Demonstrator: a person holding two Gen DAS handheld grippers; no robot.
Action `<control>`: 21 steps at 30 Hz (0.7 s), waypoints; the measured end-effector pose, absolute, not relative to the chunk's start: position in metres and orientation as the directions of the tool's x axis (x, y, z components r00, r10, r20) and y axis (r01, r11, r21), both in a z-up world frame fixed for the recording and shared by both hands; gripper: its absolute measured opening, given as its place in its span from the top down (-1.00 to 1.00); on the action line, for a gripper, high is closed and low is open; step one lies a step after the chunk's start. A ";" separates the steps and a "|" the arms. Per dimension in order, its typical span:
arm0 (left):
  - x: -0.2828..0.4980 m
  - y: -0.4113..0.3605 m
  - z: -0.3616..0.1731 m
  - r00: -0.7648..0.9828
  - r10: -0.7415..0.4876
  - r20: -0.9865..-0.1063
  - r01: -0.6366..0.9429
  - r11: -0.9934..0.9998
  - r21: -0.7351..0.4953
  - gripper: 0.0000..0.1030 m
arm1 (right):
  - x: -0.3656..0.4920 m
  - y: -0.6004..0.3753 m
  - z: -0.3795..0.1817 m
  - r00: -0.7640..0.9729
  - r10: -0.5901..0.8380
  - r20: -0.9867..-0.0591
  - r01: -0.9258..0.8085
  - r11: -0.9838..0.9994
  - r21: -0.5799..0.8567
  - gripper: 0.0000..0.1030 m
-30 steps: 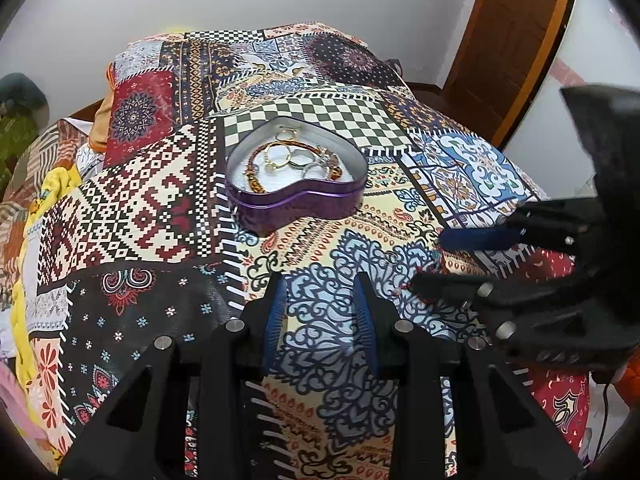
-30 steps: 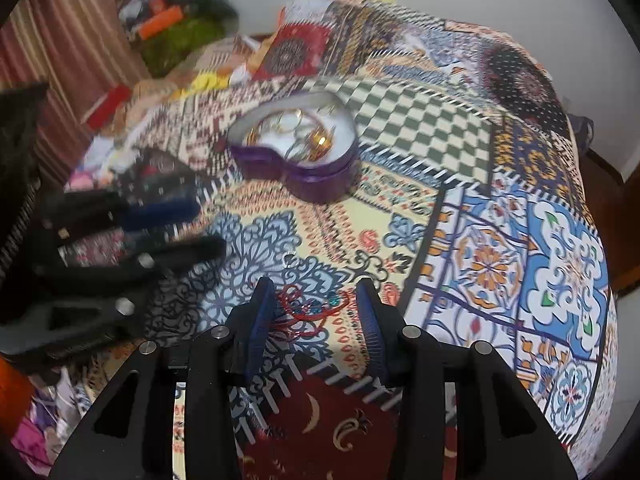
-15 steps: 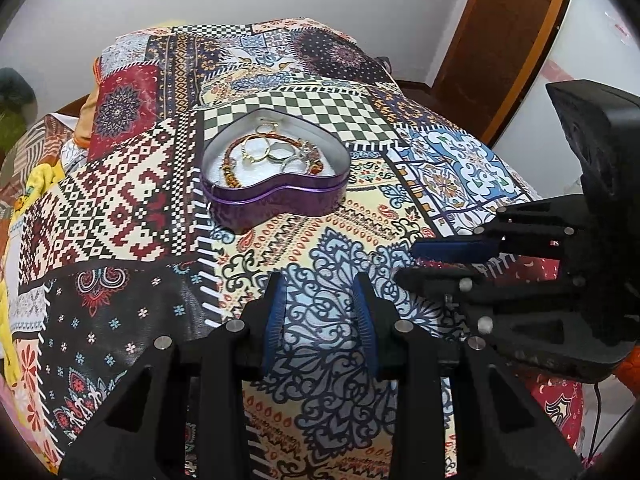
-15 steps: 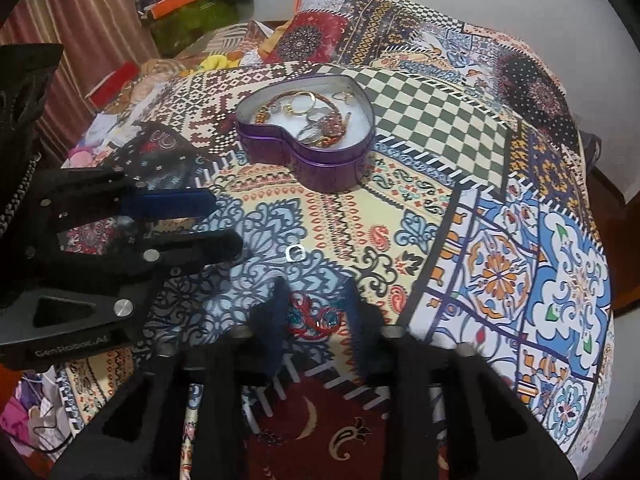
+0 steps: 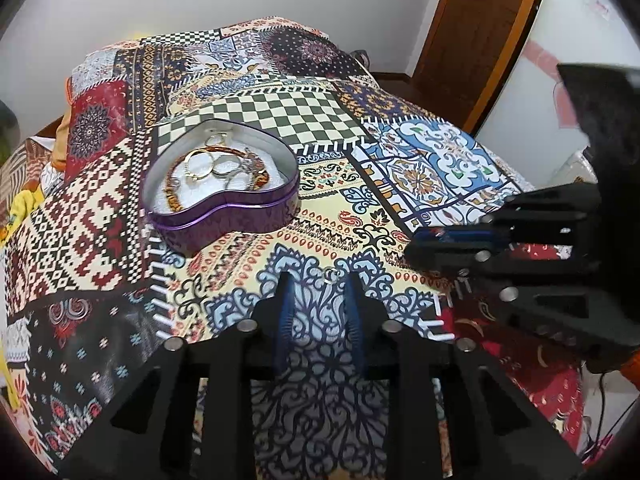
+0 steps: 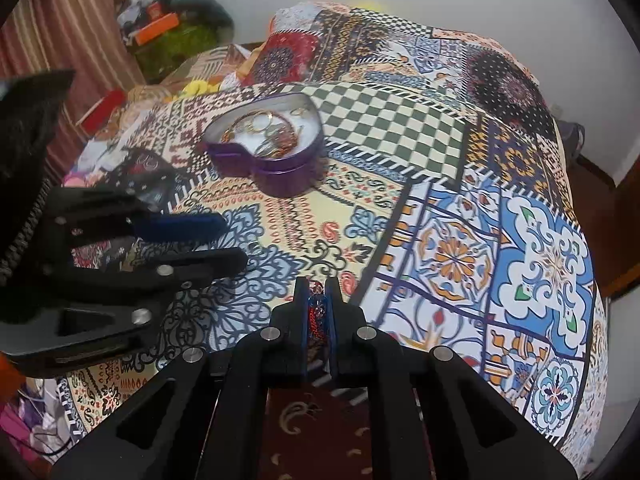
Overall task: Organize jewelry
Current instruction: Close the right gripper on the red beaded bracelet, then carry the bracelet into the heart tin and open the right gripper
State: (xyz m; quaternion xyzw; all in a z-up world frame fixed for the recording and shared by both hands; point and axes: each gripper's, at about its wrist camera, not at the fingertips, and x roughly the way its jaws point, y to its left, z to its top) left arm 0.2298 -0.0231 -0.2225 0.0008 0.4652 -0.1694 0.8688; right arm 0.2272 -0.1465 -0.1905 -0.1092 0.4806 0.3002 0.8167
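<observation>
A purple heart-shaped tin [image 5: 224, 216] sits open on the patterned bedspread, holding several gold and beaded bracelets and rings [image 5: 212, 166]; it also shows in the right wrist view [image 6: 280, 172]. My right gripper [image 6: 317, 292] is shut on a red beaded bracelet [image 6: 316, 312], just above the bedspread; it shows side-on in the left wrist view [image 5: 424, 246]. My left gripper [image 5: 316, 284] is open and empty, with a small silver ring [image 5: 331, 275] lying on the cloth between its fingertips. The left gripper shows at the left of the right wrist view [image 6: 224, 240].
The patchwork bedspread [image 5: 420, 168] covers the bed. A wooden door [image 5: 480, 32] stands at the back right. Clutter and a striped curtain [image 6: 80, 20] lie beyond the bed's far left edge. A dark pouch [image 6: 140, 172] lies near the tin.
My right gripper has closed on the red beaded bracelet and lifted slightly. My left gripper has moved forward toward the small silver ring.
</observation>
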 end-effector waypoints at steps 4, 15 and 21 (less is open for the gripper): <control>0.234 -0.031 -0.226 0.513 -0.288 -0.809 0.310 0.941 -0.138 0.63 | 0.232 -0.153 -0.187 0.371 0.389 -0.843 -0.576 0.809 0.120 0.87; 0.236 -0.026 -0.223 0.523 -0.281 -0.805 0.286 0.947 -0.145 0.86 | 0.238 -0.160 -0.171 0.414 0.416 -0.809 -0.554 0.821 0.138 0.87; 0.231 -0.006 -0.206 0.563 -0.267 -0.782 0.241 0.958 -0.154 0.86 | 0.236 -0.152 -0.150 0.450 0.442 -0.776 -0.569 0.812 0.133 0.87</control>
